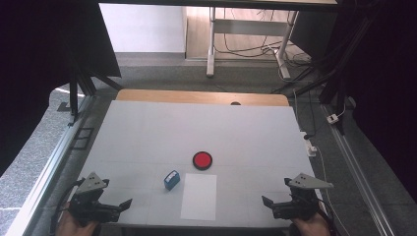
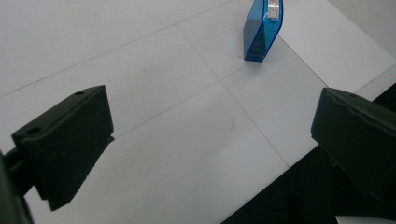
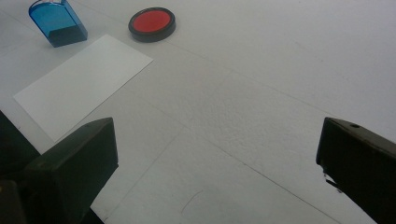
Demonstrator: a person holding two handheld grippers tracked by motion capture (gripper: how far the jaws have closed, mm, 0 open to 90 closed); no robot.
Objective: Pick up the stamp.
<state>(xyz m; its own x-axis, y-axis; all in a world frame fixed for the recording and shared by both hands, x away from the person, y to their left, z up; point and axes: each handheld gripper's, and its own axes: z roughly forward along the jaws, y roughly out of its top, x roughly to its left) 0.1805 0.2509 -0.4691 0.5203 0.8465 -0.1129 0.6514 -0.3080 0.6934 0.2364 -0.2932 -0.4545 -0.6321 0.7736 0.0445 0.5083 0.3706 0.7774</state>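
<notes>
Left gripper (image 1: pixel 125 204): held at the near left corner of the table; fingers (image 2: pixel 65 140) stood wide apart, nothing between them, bare tabletop in the gap.
Right gripper (image 1: pixel 266 201): held at the near right corner; fingers (image 3: pixel 74 168) likewise spread wide, clamped on nothing, bare tabletop in the gap.
Hands: one hand (image 1: pixel 74 227) beneath the left gripper, the other hand (image 1: pixel 309 227) beneath the right, both at the bottom edge of the high view.
Table (image 1: pixel 147 132): white surface with faint seam lines, wooden strip along the far edge.
Paper sheet (image 1: pixel 199 195): white, lay flat between the two sets of fingers, nearer to neither; ahead and left of the right fingers in the right gripper view (image 3: pixel 84 86).
Blue stamp (image 1: pixel 171 179): small translucent blue body, stood upright just beside the sheet's far left corner; ahead and right of the left fingers (image 2: pixel 263 30), well apart from them; beyond the sheet from the right fingers (image 3: pixel 57 22).
Red ink pad (image 1: pixel 202 160): round, black rim, open red face; sat just beyond the sheet's far edge, near the stamp, farthest from both sets of fingers (image 3: pixel 152 23).
</notes>
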